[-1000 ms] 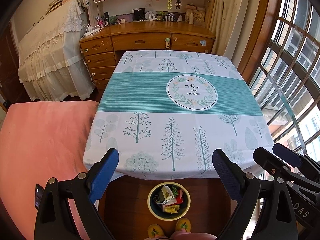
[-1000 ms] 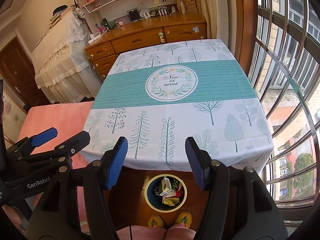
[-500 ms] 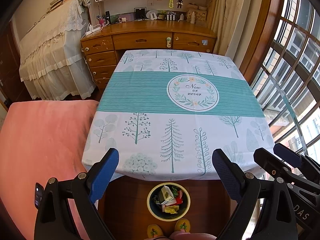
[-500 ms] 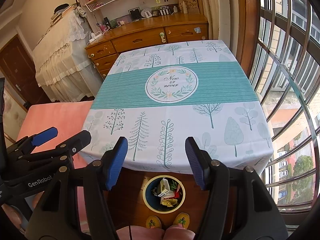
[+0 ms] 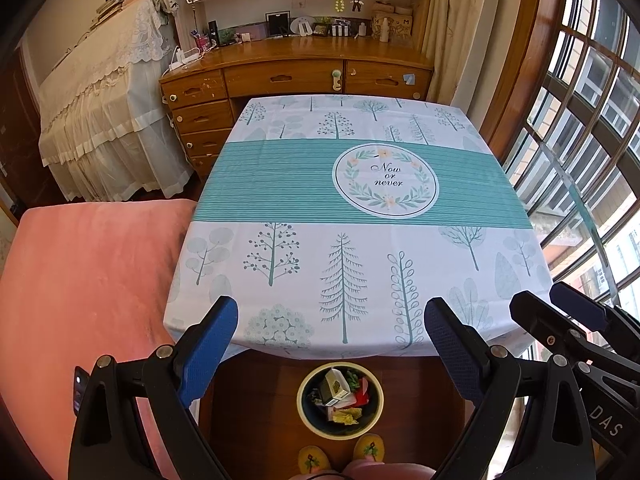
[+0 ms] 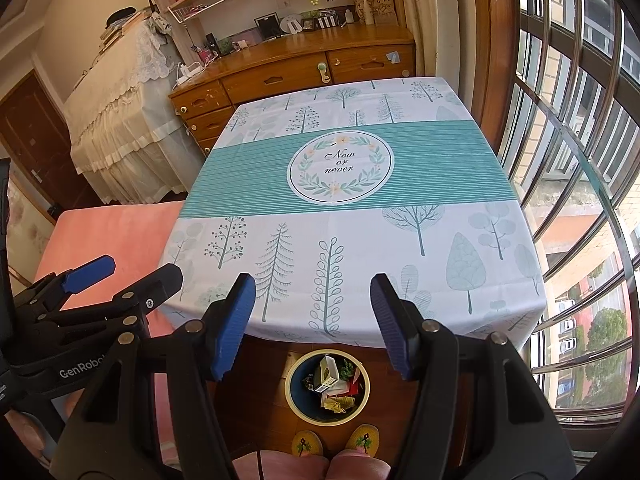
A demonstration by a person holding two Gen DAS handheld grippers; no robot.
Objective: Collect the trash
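Item: trash [image 5: 343,394], heaped inside bin [image 5: 308,416] on the floor, under the table [image 5: 360,272] edge. My left gripper [image 5: 330,346] and right gripper [image 6: 312,322]: both wide, empty. Risk: overfull bin, pieces spilling if nudged.

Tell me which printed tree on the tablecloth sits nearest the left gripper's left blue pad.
The round, flower-clustered tree at the tablecloth's near edge, just right of the left gripper's left pad. The tall fir and looped-leaf tree stand further right.
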